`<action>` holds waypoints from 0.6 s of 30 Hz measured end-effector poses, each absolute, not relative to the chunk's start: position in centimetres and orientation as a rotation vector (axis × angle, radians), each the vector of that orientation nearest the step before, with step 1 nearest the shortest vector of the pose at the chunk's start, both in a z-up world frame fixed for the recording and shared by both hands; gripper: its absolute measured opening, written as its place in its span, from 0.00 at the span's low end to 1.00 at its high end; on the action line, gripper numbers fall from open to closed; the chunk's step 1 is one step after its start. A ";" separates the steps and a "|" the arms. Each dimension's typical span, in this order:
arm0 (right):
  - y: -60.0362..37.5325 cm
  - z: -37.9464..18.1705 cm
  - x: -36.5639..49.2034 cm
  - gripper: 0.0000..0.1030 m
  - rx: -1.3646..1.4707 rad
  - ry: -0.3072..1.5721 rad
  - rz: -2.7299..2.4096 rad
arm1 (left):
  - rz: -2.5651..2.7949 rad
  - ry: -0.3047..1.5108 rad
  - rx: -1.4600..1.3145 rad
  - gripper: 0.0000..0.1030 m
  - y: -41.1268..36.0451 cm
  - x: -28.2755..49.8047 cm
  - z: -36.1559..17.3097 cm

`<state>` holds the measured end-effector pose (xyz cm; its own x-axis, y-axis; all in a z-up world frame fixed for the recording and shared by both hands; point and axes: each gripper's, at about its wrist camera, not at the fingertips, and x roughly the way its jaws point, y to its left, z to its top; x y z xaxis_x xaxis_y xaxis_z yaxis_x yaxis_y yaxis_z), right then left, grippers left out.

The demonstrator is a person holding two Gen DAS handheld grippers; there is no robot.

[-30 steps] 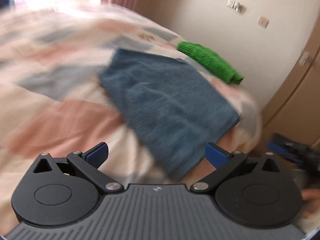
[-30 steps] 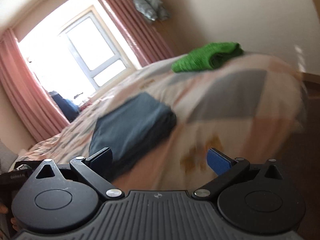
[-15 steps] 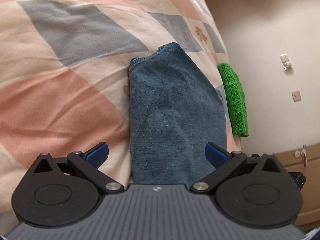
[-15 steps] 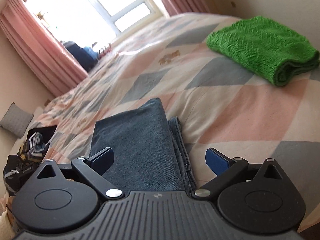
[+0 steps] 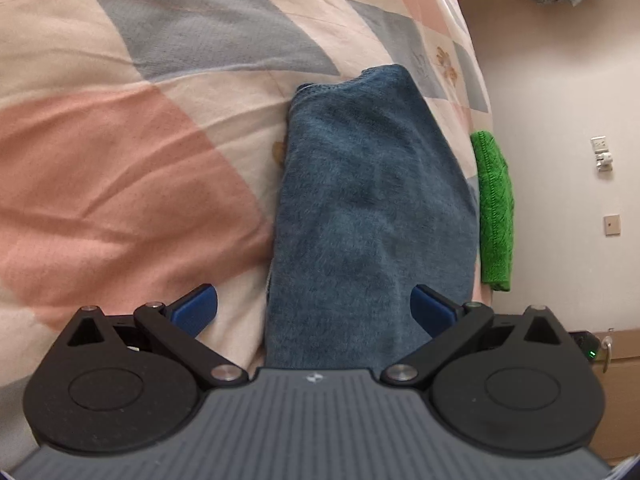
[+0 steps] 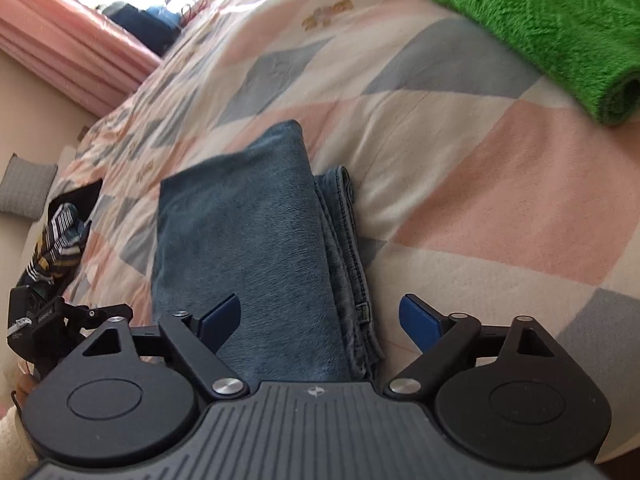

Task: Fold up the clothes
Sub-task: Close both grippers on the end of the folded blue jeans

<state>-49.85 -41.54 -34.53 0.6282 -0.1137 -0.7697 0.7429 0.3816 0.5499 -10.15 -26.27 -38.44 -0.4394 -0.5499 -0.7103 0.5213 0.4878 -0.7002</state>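
Nearest in the left wrist view, left gripper (image 5: 314, 312) with fingers (image 5: 196, 307) spread wide, clasping nothing, one pad over the quilt (image 5: 120, 168) at 9 o'clock of the jeans (image 5: 368, 208), the other over the denim. In the right wrist view, right gripper (image 6: 320, 322) likewise parted though just narrowing, fingers (image 6: 420, 322) astride the jeans' near end, pressing nothing. Folded jeans (image 6: 248, 248) flat on the quilt (image 6: 460, 184), running from 6 toward 12 o'clock, hem layers showing along the 3 o'clock edge. Striped garment (image 6: 56, 248) near the bed's edge at 9 o'clock. Farther, folded green knit (image 6: 540, 28) at 1 o'clock, well apart from the jeans. Pink curtain (image 6: 68, 52) at 10 o'clock.
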 end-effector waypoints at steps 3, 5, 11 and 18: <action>-42.9 -35.7 -49.2 0.85 1.059 0.736 -0.586 | -1.241 1.648 -0.063 0.96 -27.1 -9.9 -39.0; -44.0 -36.6 -48.6 0.84 1.082 0.749 -0.557 | -1.269 1.663 -0.086 0.94 -27.5 -9.6 -39.6; -47.0 -38.9 -47.7 0.65 1.189 0.779 -0.364 | -1.351 1.719 -0.189 0.70 -28.5 -8.3 -41.8; -48.5 -40.0 -47.8 0.62 1.265 0.808 -0.259 | -1.464 1.717 -0.139 0.51 -30.3 -8.2 -43.6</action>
